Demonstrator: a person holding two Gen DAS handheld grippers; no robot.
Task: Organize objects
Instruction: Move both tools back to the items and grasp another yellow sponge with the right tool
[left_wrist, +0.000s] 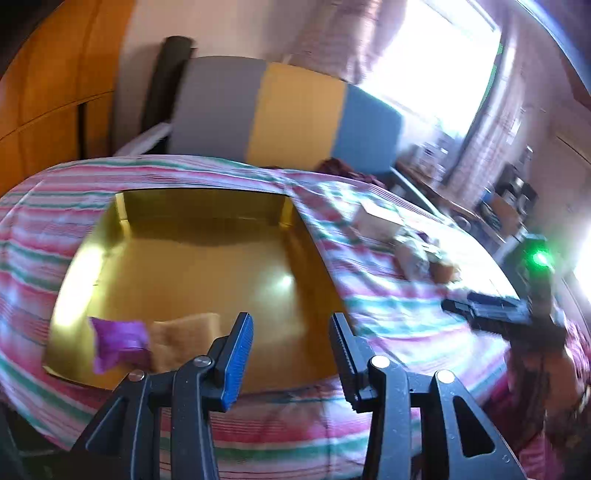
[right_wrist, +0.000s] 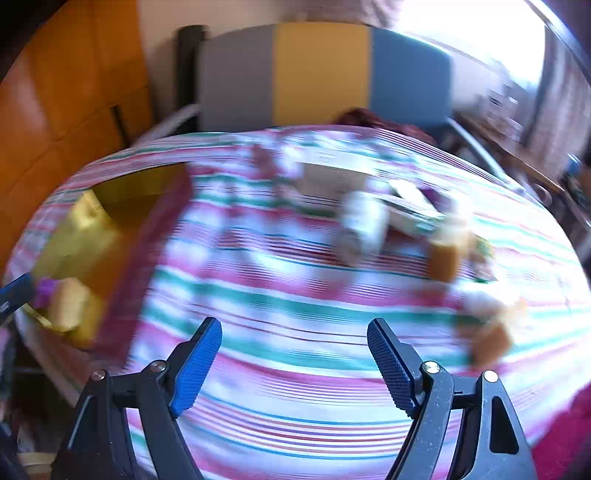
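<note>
A shallow gold box (left_wrist: 192, 266) lies on a bed with a pink, green and white striped cover (left_wrist: 388, 314). In its near left corner lie a purple packet (left_wrist: 118, 341) and a tan packet (left_wrist: 184, 338). My left gripper (left_wrist: 291, 343) is open and empty over the box's near edge. My right gripper (right_wrist: 295, 354) is open and empty above the striped cover (right_wrist: 295, 295); it also shows at the right of the left wrist view (left_wrist: 491, 312). Several blurred small packets, one pale (right_wrist: 364, 225) and one tan (right_wrist: 447, 254), lie beyond it. The gold box (right_wrist: 96, 229) is at its left.
A headboard in grey, yellow and blue panels (left_wrist: 295, 114) stands behind the bed. A wooden wardrobe (left_wrist: 48, 92) is on the left. A cluttered desk (left_wrist: 491, 199) and a bright window are at the right. A pale flat box (left_wrist: 376, 218) lies on the bed.
</note>
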